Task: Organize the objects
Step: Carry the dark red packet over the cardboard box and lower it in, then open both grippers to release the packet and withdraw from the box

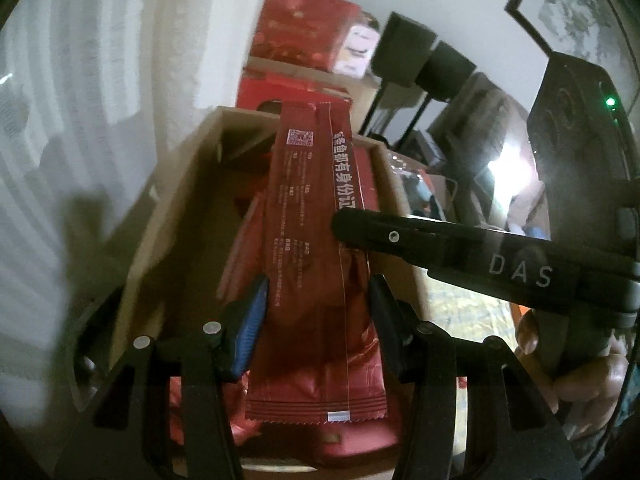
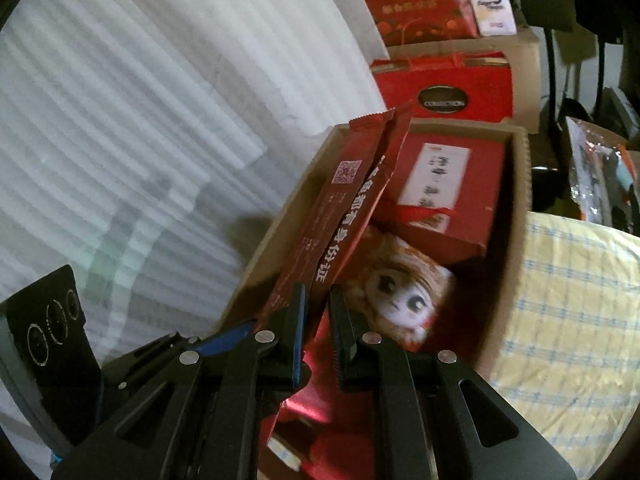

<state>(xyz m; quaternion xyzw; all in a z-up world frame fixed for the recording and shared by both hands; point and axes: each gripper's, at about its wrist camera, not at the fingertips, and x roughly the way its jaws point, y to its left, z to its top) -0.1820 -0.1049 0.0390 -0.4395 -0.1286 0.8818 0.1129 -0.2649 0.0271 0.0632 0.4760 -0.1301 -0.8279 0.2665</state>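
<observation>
A long dark-red snack packet (image 1: 316, 240) with white print hangs over an open cardboard box (image 1: 180, 184). My left gripper (image 1: 318, 300) is shut on the red packet near its lower end. My right gripper (image 2: 318, 300) reaches in from the right and pinches the packet's edge (image 2: 344, 216); in the left wrist view its black finger (image 1: 384, 234) lies across the packet. The box (image 2: 516, 216) holds a red gift box (image 2: 440, 196), a doll-face packet (image 2: 404, 296) and other red packets.
White ribbed foam sheet (image 2: 140, 120) lies left of the box. Red gift boxes (image 2: 444, 88) and cardboard cartons stand behind it. A yellow checked cloth (image 2: 568, 320) lies to the right. Black stands and clutter are at the back right (image 1: 424, 64).
</observation>
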